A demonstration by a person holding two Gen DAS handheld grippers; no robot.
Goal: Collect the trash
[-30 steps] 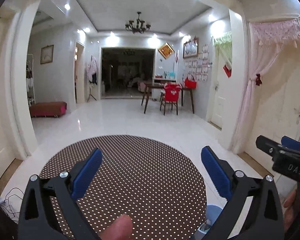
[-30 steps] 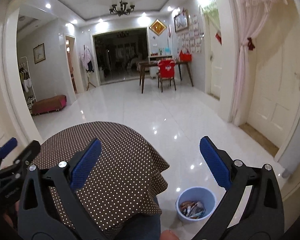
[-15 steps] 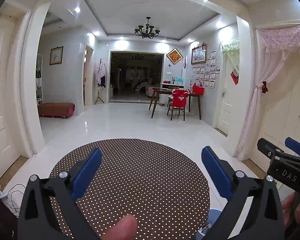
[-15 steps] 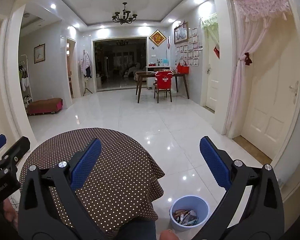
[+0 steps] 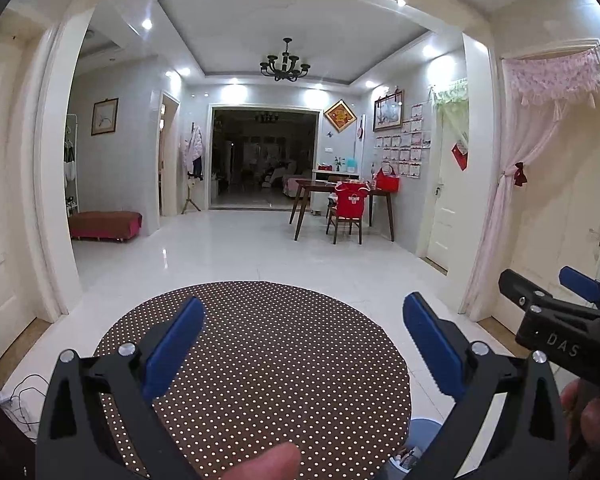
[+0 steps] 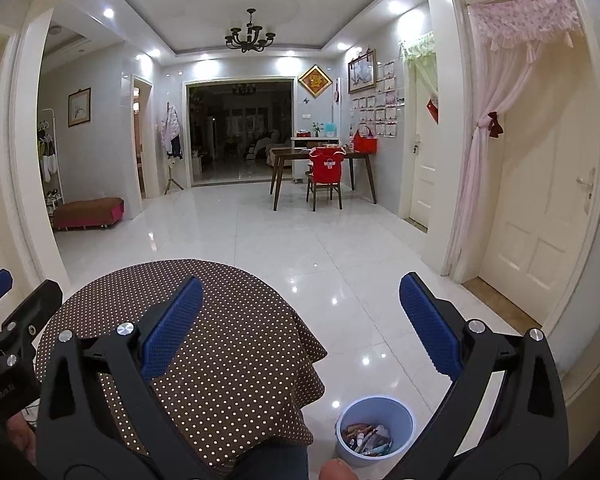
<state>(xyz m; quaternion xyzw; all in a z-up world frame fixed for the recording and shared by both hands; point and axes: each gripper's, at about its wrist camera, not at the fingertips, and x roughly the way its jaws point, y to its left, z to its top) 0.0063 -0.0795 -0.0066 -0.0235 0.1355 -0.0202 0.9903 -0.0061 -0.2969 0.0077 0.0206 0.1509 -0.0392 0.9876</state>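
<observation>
**Both tongs lifted, trash already in the bucket**

Since a second ago both cameras have tilted up, so more ceiling shows and the brown polka-dot table point(image 5: 260, 360) sits lower in view; nothing lies on its cloth. Left tongs point(image 5: 302, 344) and right tongs point(image 6: 300, 324) both stand wide, holding nothing.

What trash can be seen lies in the pale blue bucket point(image 6: 404, 412) on the floor, just beside the table's draped edge: a heap of crumpled wrappers point(image 6: 366, 436), probably foil or paper, though they are too small to tell for sure. Such scraps should be light, soft and a bit slippery, best pinched across a bunched fold.

They lie jumbled with no common direction; a few longer strips seem to run roughly across the bucket.
</observation>
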